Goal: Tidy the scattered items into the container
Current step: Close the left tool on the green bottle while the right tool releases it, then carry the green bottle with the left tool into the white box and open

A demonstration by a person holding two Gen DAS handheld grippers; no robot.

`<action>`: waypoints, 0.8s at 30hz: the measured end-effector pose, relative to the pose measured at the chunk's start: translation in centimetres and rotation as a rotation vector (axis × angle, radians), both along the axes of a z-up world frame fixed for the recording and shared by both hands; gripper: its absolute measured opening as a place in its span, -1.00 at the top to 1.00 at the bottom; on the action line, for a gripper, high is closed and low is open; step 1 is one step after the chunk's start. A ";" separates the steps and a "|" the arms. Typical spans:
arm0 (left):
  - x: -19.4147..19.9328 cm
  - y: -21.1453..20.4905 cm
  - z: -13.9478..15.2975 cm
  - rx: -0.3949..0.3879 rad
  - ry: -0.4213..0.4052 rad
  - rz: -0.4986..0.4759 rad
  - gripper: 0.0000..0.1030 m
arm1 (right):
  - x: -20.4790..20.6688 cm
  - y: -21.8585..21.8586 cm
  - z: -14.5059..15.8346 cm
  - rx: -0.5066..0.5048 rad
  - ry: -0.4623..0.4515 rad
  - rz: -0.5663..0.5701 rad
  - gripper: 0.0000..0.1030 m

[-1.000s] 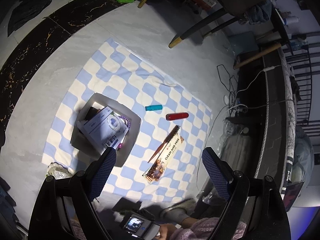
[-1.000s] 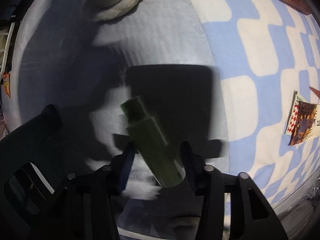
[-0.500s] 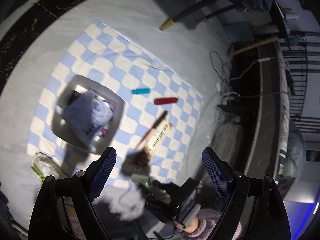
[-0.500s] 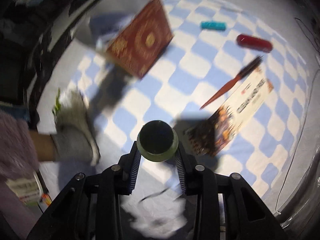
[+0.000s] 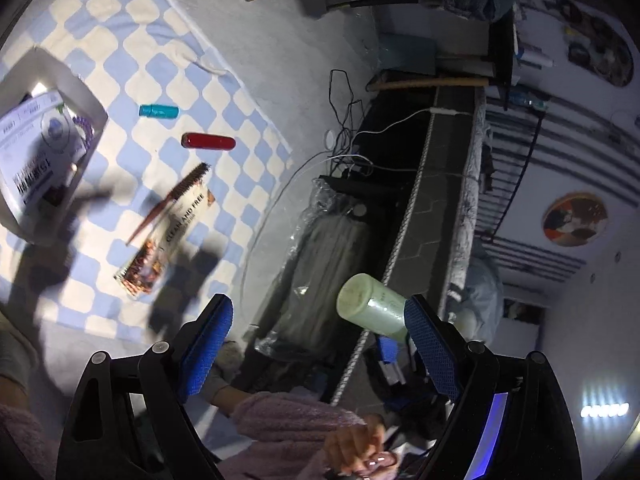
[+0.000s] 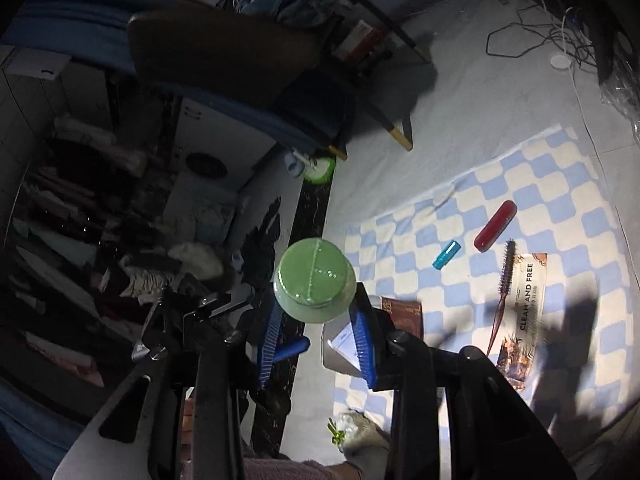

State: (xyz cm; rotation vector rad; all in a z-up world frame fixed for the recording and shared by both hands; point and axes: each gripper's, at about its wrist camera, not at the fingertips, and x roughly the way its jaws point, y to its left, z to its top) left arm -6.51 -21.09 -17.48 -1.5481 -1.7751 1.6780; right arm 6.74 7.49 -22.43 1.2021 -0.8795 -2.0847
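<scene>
My right gripper [image 6: 316, 322] is shut on a pale green bottle [image 6: 315, 280], held up high above the floor with its flat end toward the camera. In the left wrist view that bottle [image 5: 372, 308] hangs just beyond my open left gripper [image 5: 316, 336], close to its right finger [image 5: 430, 350]; nothing is between the left pads. On the blue-and-cream checked cloth [image 5: 120, 60] lie a teal tube [image 5: 159, 111], a red case [image 5: 208, 141], a hairbrush [image 5: 172, 200] and a printed packet [image 5: 168, 240]. The grey box [image 5: 86, 96] at the left holds a white package [image 5: 36, 140].
A person's fuzzy pink sleeve [image 5: 288, 412] crosses below the left gripper. Cables [image 5: 344, 120], a plastic-wrapped bundle [image 5: 332, 256] and dark furniture [image 5: 440, 200] border the cloth on the right. Chair legs [image 6: 396, 132] stand on the floor beyond the cloth. A dark red book [image 6: 404, 312] lies by the box.
The right gripper rose from near the floor with the green bottle and rolled over. The left view swung right toward the furniture, and the bottle now appears in front of it.
</scene>
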 end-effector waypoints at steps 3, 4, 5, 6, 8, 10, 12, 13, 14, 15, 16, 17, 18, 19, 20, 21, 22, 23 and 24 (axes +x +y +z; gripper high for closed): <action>0.2 0.5 -1.4 0.143 -0.005 0.051 -0.69 | 0.7 -2.6 1.3 0.156 0.091 0.034 0.32; 0.1 0.8 -1.6 0.158 -0.010 0.047 -0.69 | 1.0 -3.4 1.8 0.185 0.120 0.053 0.32; 0.0 1.2 -2.0 0.167 -0.020 0.041 -0.69 | 1.4 -4.3 1.9 0.198 0.150 0.068 0.32; 0.0 1.4 -2.2 0.178 -0.032 0.040 -0.69 | 1.8 -5.1 2.1 0.207 0.182 0.080 0.32; 0.1 1.7 -2.9 0.217 -0.049 0.064 -0.69 | 2.6 -6.8 2.3 0.256 0.257 0.093 0.32; -0.3 1.9 -3.7 0.272 -0.041 0.096 -0.69 | 3.4 -8.6 2.4 0.344 0.340 0.107 0.32; -0.2 2.3 -4.3 0.311 -0.023 0.093 -0.69 | 3.9 -10.1 2.3 0.415 0.393 0.129 0.32; -0.4 2.3 -4.2 0.314 -0.010 0.081 -0.69 | 4.0 -10.7 2.2 0.435 0.406 0.140 0.32; -0.5 2.4 -3.9 0.296 0.005 0.066 -0.67 | 4.1 -11.1 2.1 0.446 0.413 0.149 0.32; -0.7 2.5 -3.8 0.271 0.020 0.052 -0.42 | 4.1 -11.5 1.8 0.451 0.418 0.154 0.32; -0.7 2.4 -3.6 0.239 0.027 0.042 -0.13 | 4.2 -11.7 1.7 0.455 0.424 0.154 0.32; -0.7 2.2 -3.5 0.215 0.028 0.043 0.38 | 4.2 -11.8 1.6 0.458 0.430 0.148 0.32; -0.6 2.0 -3.4 0.216 0.031 0.050 0.41 | 4.3 -11.8 1.7 0.459 0.436 0.138 0.31; -0.7 2.0 -3.1 0.200 0.036 0.045 0.41 | 4.2 -11.8 1.7 0.451 0.435 0.132 0.31; -0.7 1.9 -2.6 0.175 0.049 0.042 0.41 | 4.0 -11.7 1.7 0.435 0.421 0.135 0.31; -0.7 1.7 -2.2 0.152 0.054 0.042 0.41 | 3.9 -11.7 1.7 0.421 0.407 0.135 0.31; -0.4 2.0 -1.8 0.135 0.054 0.050 0.41 | 3.8 -11.6 1.6 0.404 0.397 0.135 0.29; -0.2 1.6 -1.6 0.125 0.051 0.073 0.41 | 3.8 -11.6 1.4 0.391 0.388 0.138 0.28; 0.1 1.1 -1.6 0.113 0.044 0.098 0.41 | 3.9 -11.7 1.3 0.384 0.374 0.145 0.28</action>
